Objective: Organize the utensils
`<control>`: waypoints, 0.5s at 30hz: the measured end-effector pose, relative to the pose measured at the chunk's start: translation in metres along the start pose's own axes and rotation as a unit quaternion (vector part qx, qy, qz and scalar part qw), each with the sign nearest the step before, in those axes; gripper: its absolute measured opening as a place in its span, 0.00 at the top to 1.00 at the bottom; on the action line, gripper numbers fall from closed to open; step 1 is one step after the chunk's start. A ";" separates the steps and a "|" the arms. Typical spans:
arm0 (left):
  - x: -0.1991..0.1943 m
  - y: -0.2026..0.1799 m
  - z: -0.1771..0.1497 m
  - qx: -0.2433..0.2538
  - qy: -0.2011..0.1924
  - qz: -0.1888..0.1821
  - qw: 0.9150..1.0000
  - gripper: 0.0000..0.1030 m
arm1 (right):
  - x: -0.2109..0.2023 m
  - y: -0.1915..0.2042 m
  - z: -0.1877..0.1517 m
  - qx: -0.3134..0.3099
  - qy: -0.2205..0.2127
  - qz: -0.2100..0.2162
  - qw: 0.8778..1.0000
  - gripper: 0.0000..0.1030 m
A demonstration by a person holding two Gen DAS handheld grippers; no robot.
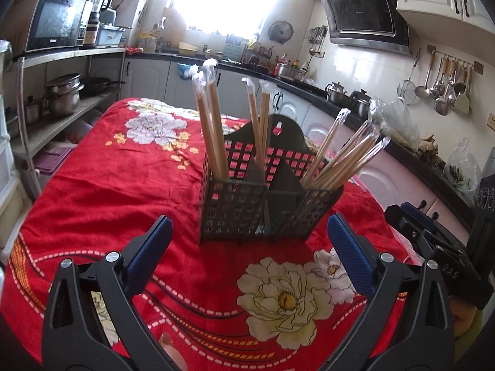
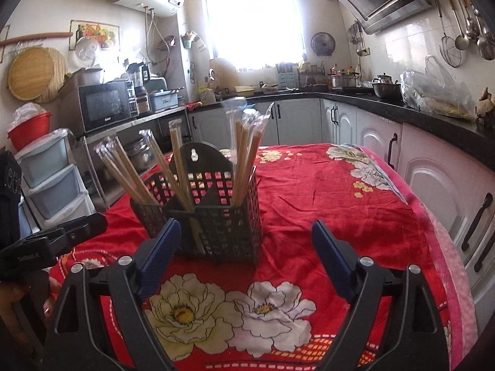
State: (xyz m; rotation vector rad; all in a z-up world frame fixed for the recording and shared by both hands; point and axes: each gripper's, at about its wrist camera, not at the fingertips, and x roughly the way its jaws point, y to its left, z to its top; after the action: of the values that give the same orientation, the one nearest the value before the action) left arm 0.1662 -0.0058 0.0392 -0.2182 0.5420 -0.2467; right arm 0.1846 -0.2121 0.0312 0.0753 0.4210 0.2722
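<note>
Both grippers, left [image 1: 249,235] and right [image 2: 246,241], gape empty. Chopsticks [image 1: 213,130] stand in the holder [image 1: 235,204] mid-table, just ahead. Risk: bumping the light holder, tipping it.

Left wrist view: camera sits behind the left gripper [image 1: 249,241], looking forward and somewhat down along its two fingers. Ahead of the claw, near and about centred, stands the black utensil holder [image 1: 266,198] on the red floral tablecloth [image 1: 117,179]. Beyond it: window and counter. Part of the right gripper [image 1: 433,241] enters at the claw's right.

Right wrist view: camera behind the right gripper [image 2: 246,241], same forward, downward tilt. The utensil holder [image 2: 216,216] lies near, ahead and slightly left of the claw; the left gripper [image 2: 46,244] shows at far left.

Shared: holder, wrapped chopsticks [image 1: 213,130], tablecloth [image 2: 340,201], window wall, microwave [image 1: 58,21], range hood [image 1: 365,12].
</note>
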 end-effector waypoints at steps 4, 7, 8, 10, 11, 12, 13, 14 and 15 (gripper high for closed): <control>0.005 0.002 -0.012 0.002 0.006 0.004 1.000 0.10 | 0.001 0.002 -0.010 -0.008 0.006 -0.007 1.000 0.14; 0.007 0.002 -0.020 0.008 0.003 0.012 1.000 0.10 | 0.002 0.004 -0.017 -0.012 0.007 -0.013 1.000 0.12; 0.007 0.002 -0.023 0.009 0.000 0.012 1.000 0.10 | 0.002 0.004 -0.019 -0.015 0.006 -0.015 1.000 0.12; 0.007 0.002 -0.026 0.010 -0.005 0.013 1.000 0.10 | 0.003 0.004 -0.024 -0.017 0.003 -0.018 1.000 0.10; 0.007 0.003 -0.028 0.011 -0.009 0.014 1.000 0.10 | 0.002 0.003 -0.027 -0.015 0.000 -0.018 1.000 0.08; 0.006 0.002 -0.029 0.012 -0.013 0.014 1.000 0.10 | 0.003 0.002 -0.028 -0.014 -0.001 -0.017 1.000 0.08; 0.006 0.002 -0.030 0.013 -0.016 0.015 1.000 0.10 | 0.003 0.001 -0.029 -0.014 -0.003 -0.017 1.000 0.08; 0.006 0.001 -0.031 0.015 -0.019 0.016 1.000 0.10 | 0.003 0.001 -0.031 -0.013 -0.005 -0.018 1.000 0.07; 0.006 0.000 -0.032 0.018 -0.023 0.017 0.999 0.10 | 0.003 0.001 -0.032 -0.013 -0.007 -0.018 1.000 0.06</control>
State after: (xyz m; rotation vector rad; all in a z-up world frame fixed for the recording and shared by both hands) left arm 0.1540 -0.0116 0.0095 -0.1789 0.4943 -0.2185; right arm 0.1736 -0.2096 0.0008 0.0450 0.4048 0.2416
